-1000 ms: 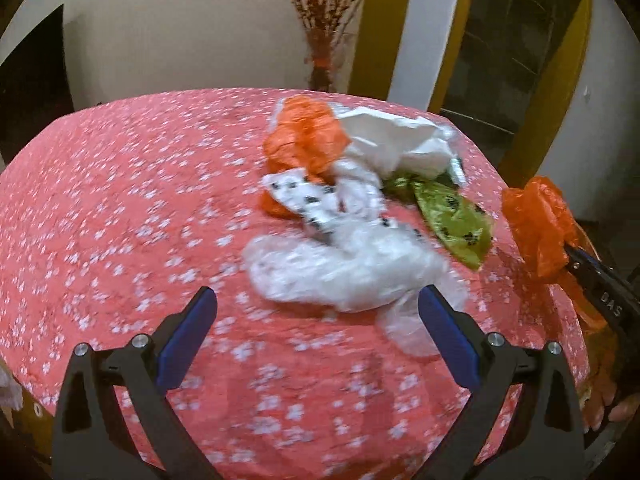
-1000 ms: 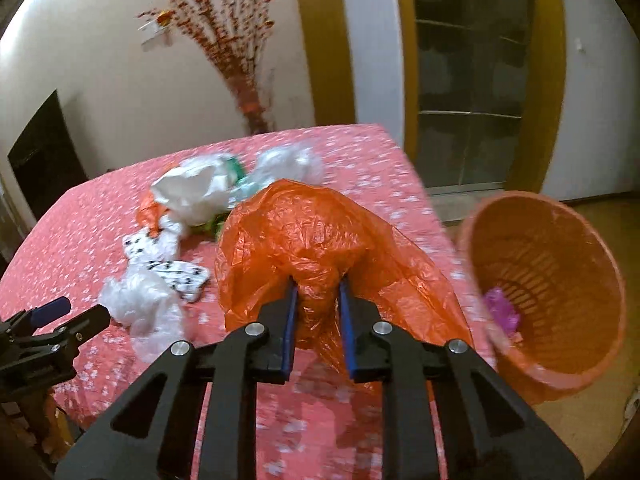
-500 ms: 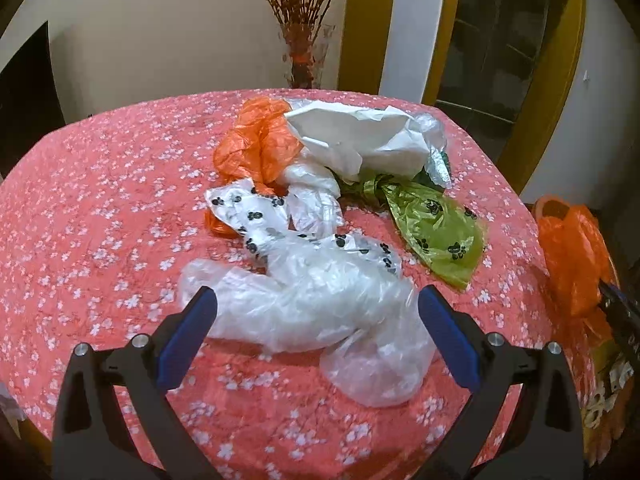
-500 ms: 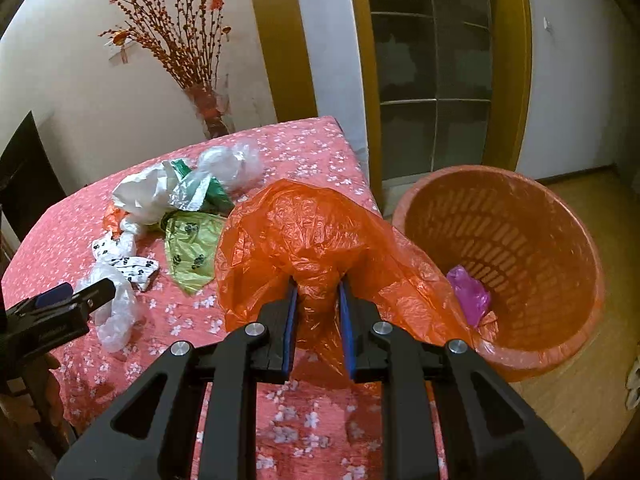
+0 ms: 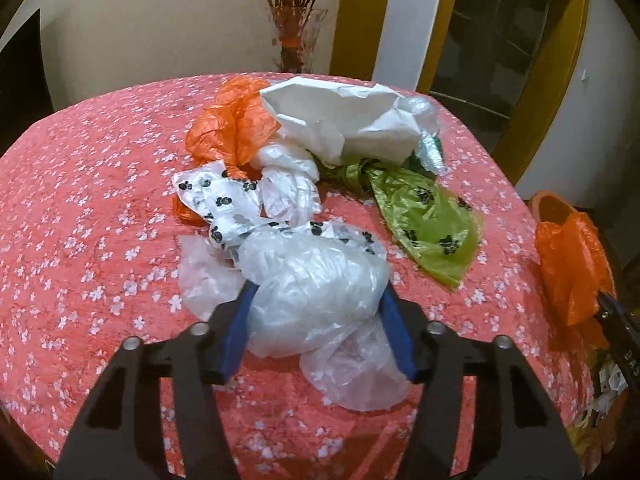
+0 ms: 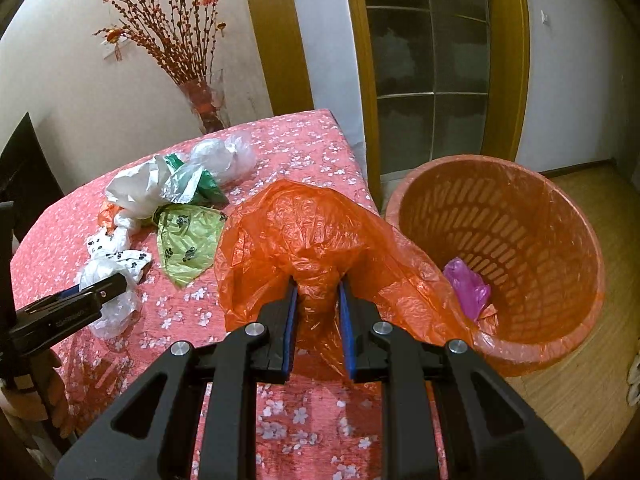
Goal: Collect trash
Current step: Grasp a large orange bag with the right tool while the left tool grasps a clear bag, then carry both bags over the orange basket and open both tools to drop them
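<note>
A crumpled clear plastic bag (image 5: 312,280) lies on the red flowered tablecloth (image 5: 80,200). My left gripper (image 5: 318,288) straddles it, its jaws closing, and both blue pads touch the bag's sides. In the right wrist view my right gripper (image 6: 318,286) is shut on the gathered neck of a big orange plastic bag (image 6: 304,240). That bag hangs over the table's right edge, next to the orange basket (image 6: 560,216). A purple bag (image 6: 466,284) lies inside the basket. The orange bag (image 5: 572,264) also shows at the right of the left wrist view.
Behind the clear bag lies a heap of bags: a white paw-print one (image 5: 224,200), a green paw-print one (image 5: 432,220), an orange one (image 5: 232,128) and a large white one (image 5: 340,120). A vase of red twigs (image 6: 204,108) stands beyond the table's far edge.
My left gripper has moved forward and down over the clear bag, and its jaws have narrowed from wide open onto it. My right gripper has carried the orange bag right, beside the basket.
</note>
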Available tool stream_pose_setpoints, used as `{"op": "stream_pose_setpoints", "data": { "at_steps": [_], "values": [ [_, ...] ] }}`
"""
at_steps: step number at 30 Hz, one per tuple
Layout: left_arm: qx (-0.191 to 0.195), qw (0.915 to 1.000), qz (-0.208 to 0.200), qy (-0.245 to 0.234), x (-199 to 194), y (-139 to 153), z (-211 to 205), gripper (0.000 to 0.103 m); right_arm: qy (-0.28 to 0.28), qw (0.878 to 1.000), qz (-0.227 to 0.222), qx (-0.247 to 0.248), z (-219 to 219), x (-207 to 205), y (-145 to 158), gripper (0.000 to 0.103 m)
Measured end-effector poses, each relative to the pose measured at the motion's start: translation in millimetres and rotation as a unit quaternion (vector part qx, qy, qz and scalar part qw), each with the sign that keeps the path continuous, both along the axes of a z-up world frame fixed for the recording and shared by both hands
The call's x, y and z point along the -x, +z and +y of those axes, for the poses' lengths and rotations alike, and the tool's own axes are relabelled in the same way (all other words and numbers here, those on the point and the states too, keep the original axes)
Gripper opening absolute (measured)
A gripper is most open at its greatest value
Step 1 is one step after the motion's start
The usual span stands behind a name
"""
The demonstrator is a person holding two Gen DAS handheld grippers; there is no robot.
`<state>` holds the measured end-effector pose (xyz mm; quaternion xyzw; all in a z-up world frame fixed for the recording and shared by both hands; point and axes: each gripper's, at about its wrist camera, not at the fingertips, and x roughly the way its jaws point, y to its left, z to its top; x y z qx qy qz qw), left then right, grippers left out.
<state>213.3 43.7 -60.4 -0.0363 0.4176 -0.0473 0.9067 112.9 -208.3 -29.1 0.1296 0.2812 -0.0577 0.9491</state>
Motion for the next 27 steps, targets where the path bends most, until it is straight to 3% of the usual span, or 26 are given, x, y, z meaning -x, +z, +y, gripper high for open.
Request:
{"op": "stream_pose_setpoints", "data": {
  "at_steps": [4,13,27],
  "values": [
    [0.004,0.9999,-0.01,-0.009,7.3,1.1,-0.3,0.049,0.0,1.0,-0.003,-0.002,-0.2,2.1,0.6,0.019],
    [0.021,0.9989,-0.036,-0.023,29.3,27.0,-1.5,0.049,-0.011,1.0,-0.017,-0.001,-8.7,11.5,8.2,0.019],
    [0.041,0.9915,-0.087,-0.087,46.8,75.5,-60.0,0.049,-0.054,0.997,-0.049,0.003,-40.2,29.9,21.7,0.019]
  ]
}}
